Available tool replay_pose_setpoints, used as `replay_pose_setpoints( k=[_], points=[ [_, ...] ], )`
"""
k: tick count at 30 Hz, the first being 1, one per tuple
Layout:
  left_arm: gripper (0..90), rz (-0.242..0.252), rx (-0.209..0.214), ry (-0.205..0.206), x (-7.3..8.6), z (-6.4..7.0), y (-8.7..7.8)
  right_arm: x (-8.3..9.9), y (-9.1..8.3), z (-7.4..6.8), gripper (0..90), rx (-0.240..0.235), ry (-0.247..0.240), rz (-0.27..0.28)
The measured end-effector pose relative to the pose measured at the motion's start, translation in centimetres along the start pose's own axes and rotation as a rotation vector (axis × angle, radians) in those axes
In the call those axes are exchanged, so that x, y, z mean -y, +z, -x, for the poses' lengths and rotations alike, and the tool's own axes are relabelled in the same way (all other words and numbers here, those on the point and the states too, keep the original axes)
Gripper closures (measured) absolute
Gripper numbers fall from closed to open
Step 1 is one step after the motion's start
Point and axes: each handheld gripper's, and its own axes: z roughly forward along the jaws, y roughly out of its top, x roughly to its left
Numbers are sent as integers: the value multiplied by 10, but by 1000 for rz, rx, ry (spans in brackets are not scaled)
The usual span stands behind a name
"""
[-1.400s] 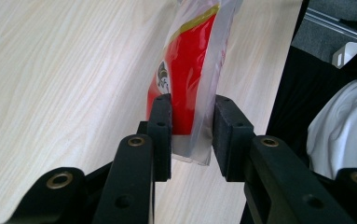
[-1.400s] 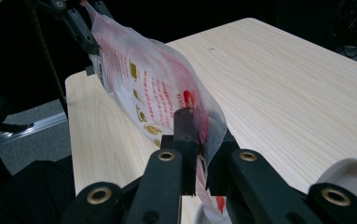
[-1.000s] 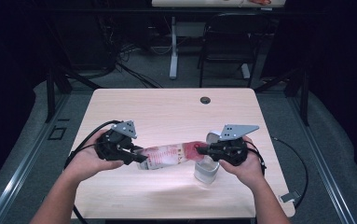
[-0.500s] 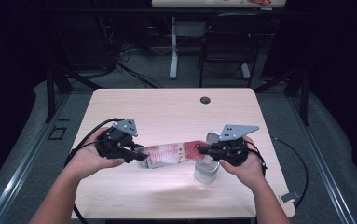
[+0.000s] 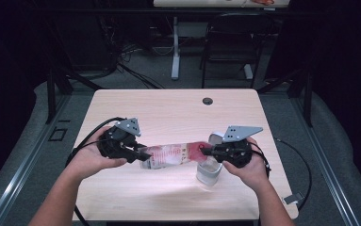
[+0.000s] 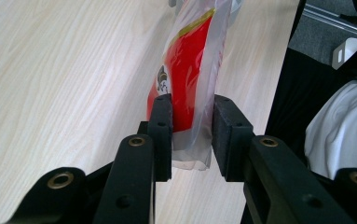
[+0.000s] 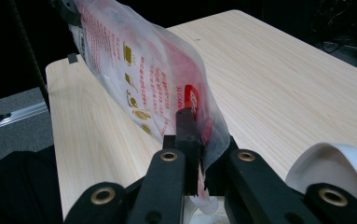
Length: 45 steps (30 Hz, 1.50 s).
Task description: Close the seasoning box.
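I have the red-and-clear printed plastic pouch point(image 5: 171, 156) stretched between both tools – left tool point(image 5: 138, 153) and right tool point(image 5: 205, 151) each pinching an end – near the surface's front edge. Next, I judge, tip its right end into the clear plastic cup point(image 5: 208, 171) below.

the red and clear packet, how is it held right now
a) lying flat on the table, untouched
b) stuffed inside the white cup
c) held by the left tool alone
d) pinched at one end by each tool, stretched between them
d: the left tool clamps one end of the packet and the right tool clamps the other, above the table.
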Motion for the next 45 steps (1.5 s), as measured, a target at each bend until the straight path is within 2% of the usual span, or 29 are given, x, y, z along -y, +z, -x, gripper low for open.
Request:
replay_pose_setpoints(
  k=[36,45],
  points=[
    [719,1,-6,30,-17,2,-8,5,-4,5,878,1,19,-2],
    [724,6,-8,26,-20,3,-9,5,-5,6,880,-1,23,1]
  ],
)
